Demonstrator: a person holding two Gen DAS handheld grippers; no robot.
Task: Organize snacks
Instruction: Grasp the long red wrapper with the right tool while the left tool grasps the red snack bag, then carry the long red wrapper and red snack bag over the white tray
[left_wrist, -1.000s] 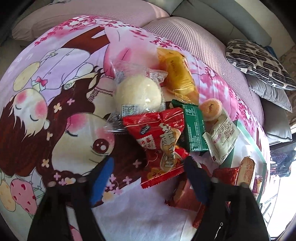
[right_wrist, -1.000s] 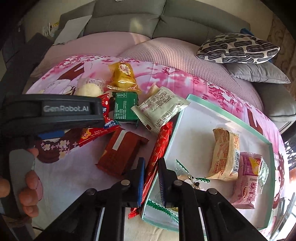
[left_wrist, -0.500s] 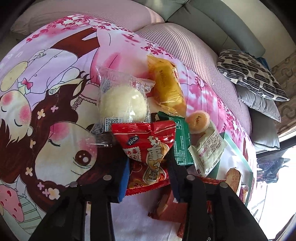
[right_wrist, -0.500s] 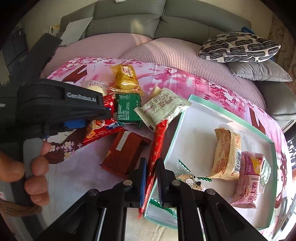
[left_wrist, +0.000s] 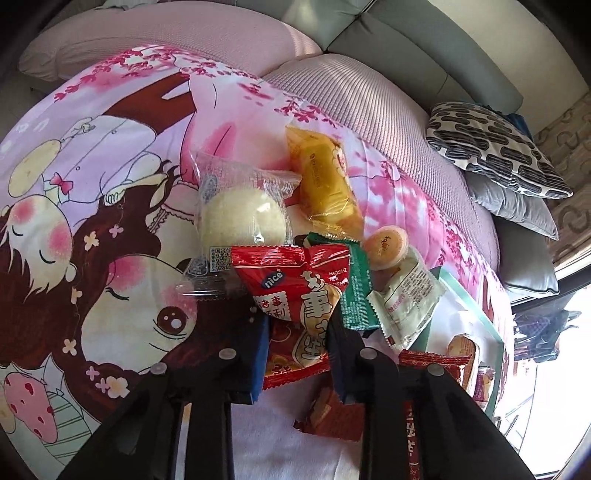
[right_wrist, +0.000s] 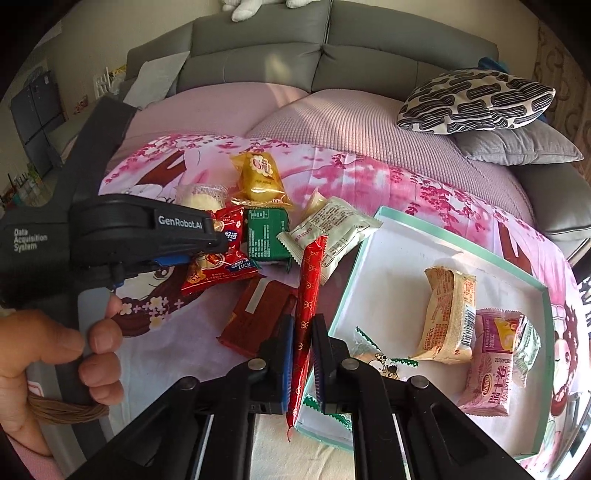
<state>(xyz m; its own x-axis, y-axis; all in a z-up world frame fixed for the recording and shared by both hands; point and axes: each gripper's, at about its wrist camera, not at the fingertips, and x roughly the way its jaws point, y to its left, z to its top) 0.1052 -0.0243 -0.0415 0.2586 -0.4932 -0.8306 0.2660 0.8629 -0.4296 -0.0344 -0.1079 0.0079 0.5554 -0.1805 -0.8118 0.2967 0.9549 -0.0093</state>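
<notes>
My left gripper is shut on a red snack bag, also in the right wrist view. My right gripper is shut on a long thin red stick packet and holds it tilted above the left edge of the green-rimmed white tray. Loose snacks lie on the pink cartoon blanket: a round white bun in clear wrap, a yellow packet, a green packet, a cream packet, a brown-red bar.
The tray holds a tan packet, a pink packet and a small green-edged wrapper. A small orange jelly cup lies by the cream packet. Patterned and grey cushions lie on the grey sofa behind.
My left gripper moved forward and closed on the red snack bag. My right gripper lifted the red stick packet, which now stands up between its fingers.
</notes>
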